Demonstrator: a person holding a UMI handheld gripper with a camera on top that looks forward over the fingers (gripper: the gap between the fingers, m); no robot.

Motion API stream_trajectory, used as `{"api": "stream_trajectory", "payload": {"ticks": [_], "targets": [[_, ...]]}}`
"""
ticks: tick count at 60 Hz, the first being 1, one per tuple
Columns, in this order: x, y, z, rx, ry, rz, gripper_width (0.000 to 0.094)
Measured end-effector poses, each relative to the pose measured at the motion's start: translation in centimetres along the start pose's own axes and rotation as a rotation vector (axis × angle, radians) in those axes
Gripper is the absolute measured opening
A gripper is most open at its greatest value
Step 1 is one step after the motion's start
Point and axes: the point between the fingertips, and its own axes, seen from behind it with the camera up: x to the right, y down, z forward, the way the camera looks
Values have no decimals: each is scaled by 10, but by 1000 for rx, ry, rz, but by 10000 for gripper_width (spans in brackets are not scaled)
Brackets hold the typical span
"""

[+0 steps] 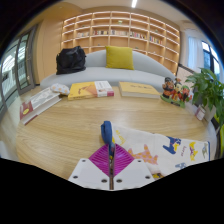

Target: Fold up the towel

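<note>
- White cloth with little animal pictures on it: that is the towel [165, 147], and I see it lying flat on the wooden table [70, 130], starting at my gripper [110, 168] and spreading off to the right of the fingers.
- One edge of the towel comes in between my fingers, where a blue strip sticks up just ahead of the tips.
- My gripper looks clenched on that edge of the towel; the two pink pads [110, 158] sit pressed together with no gap that I can see.
- Past the fingers, the table is bare light wood for a good way.
- Far ahead and a bit to the left lies an open book [90, 89], with another flat book [139, 90] far ahead and a bit to the right.
- Off to the far left of my fingers I see more open books [38, 101].
- Beyond the far right of the towel stand some small toy figures [176, 92] and a green plant [209, 92].
- Behind the table is a grey sofa [105, 70] with a yellow cushion [120, 58] and a black bag [71, 60] on it.
- Behind the sofa, a wooden shelf wall [120, 30] holds many small things I cannot make out.
</note>
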Motion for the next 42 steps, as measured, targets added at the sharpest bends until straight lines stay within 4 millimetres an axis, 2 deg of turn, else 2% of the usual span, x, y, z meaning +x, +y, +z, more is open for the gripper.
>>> {"api": "stream_trajectory", "payload": {"ticks": [3, 9, 12, 18, 23, 28, 34, 37, 42], "targets": [[-8, 1, -6, -8, -29, 21, 23], [-39, -4, -28, -7, -160, 88, 23], [-53, -19, -49, 23, -213, 115, 23], [-62, -60, -94, 112, -330, 180, 22], [-49, -99, -133, 186, -389, 241, 23], [-9, -122, -153, 251, -382, 274, 25], [66, -119, -151, 273, -305, 308, 25], [109, -104, -140, 262, -226, 305, 25], [177, -63, -114, 202, -117, 321, 27]]}}
